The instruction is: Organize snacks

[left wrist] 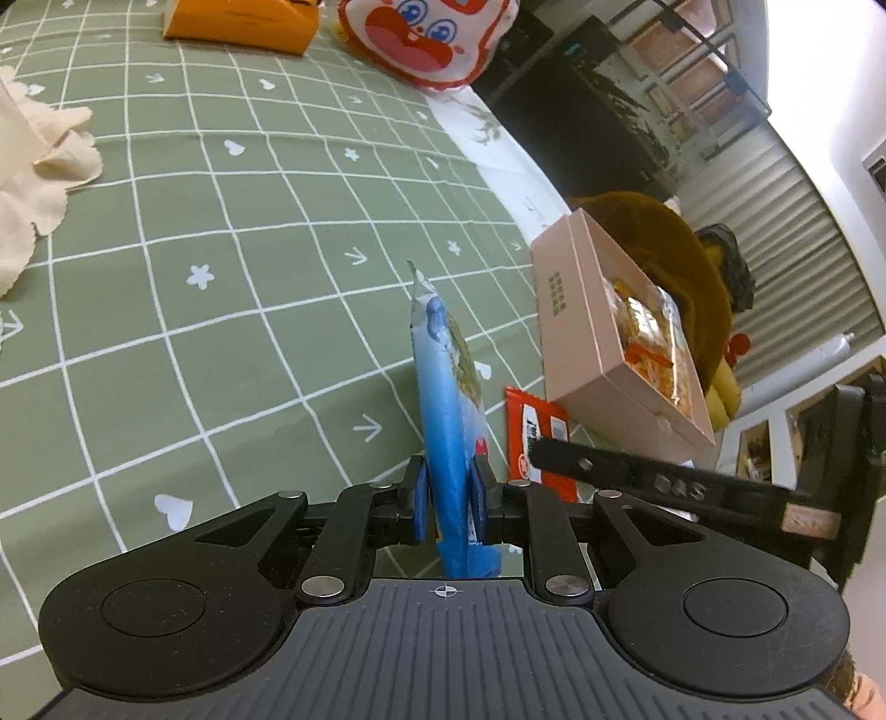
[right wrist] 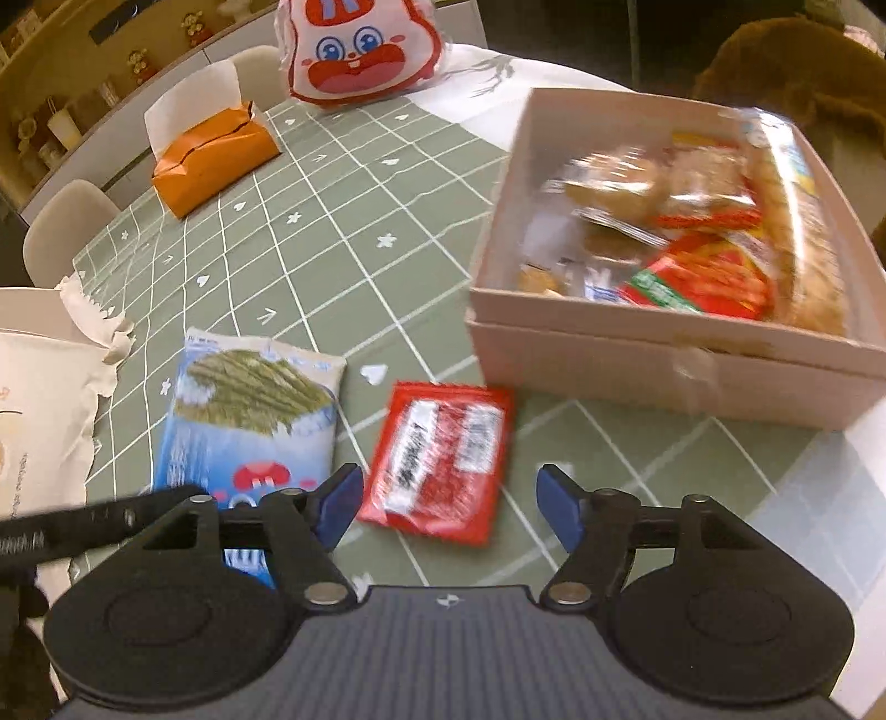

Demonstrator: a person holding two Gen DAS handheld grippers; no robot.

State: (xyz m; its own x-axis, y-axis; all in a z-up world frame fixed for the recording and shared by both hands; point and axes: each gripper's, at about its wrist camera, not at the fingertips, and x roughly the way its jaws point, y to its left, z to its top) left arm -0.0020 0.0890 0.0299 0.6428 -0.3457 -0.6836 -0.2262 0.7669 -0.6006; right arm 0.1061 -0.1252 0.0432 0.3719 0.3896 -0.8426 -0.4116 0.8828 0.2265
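My left gripper (left wrist: 449, 487) is shut on the lower end of a blue snack bag (left wrist: 443, 399), which stands edge-on above the green checked tablecloth (left wrist: 221, 277). The same blue bag (right wrist: 249, 421) shows green sticks on its front in the right wrist view. A red snack packet (right wrist: 443, 459) lies flat on the cloth just ahead of my right gripper (right wrist: 449, 504), whose blue pads (right wrist: 340, 501) stand open and apart from it. Behind it to the right stands a pink box (right wrist: 637, 354) holding several snack packs. In the left wrist view, the red packet (left wrist: 534, 437) lies beside the box (left wrist: 576, 310).
An orange tissue box (right wrist: 216, 155) and a cartoon rabbit bag (right wrist: 360, 50) sit at the far side of the table. A cream cloth (left wrist: 33, 166) lies at the left. A brown plush toy (left wrist: 675, 249) sits behind the box, near the table's right edge.
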